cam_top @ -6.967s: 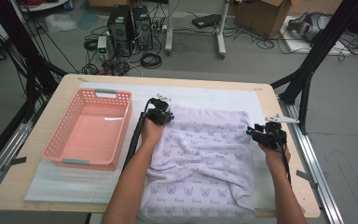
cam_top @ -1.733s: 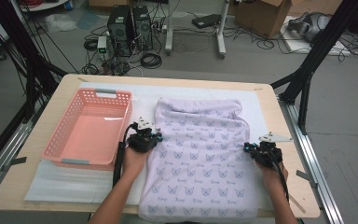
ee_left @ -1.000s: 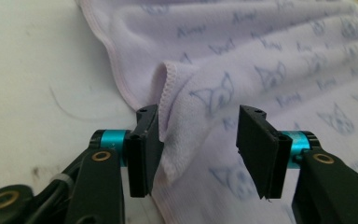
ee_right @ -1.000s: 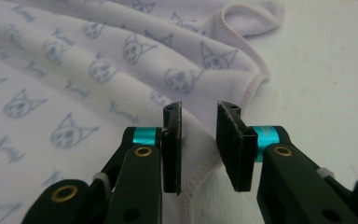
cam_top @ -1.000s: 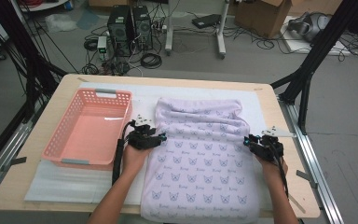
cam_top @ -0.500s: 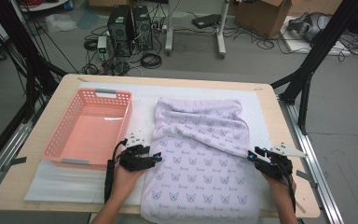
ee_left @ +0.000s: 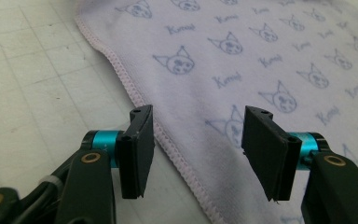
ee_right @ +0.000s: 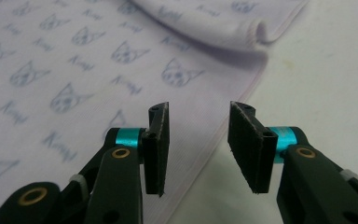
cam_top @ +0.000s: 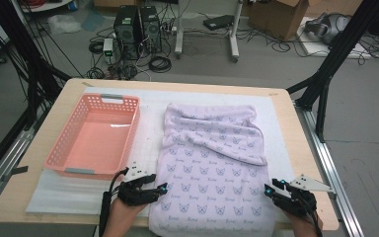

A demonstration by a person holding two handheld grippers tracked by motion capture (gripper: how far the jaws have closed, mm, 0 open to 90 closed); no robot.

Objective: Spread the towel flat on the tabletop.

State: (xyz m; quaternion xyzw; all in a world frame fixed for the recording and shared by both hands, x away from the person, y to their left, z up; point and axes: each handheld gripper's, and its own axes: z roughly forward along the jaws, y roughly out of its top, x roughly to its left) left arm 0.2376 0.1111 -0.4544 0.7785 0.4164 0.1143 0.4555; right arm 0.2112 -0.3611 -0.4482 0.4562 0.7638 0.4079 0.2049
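Towel (cam_top: 211, 168) lies flat between your two tongs, its hemmed left edge under your left gripper (ee_left: 196, 140), whose jaws stand apart on nothing, its right edge under your right gripper (ee_right: 198, 140), jaws just opening and empty, the pink basket (cam_top: 96, 136) beyond your left.

Pale lilac cat-print cloth (cam_top: 212, 168) lies flat on the white gridded mat (cam_top: 150, 118), right of the pink perforated plastic basket (cam_top: 96, 138). Its far half is folded back onto itself. Mat sits on the wooden table (cam_top: 44, 123).
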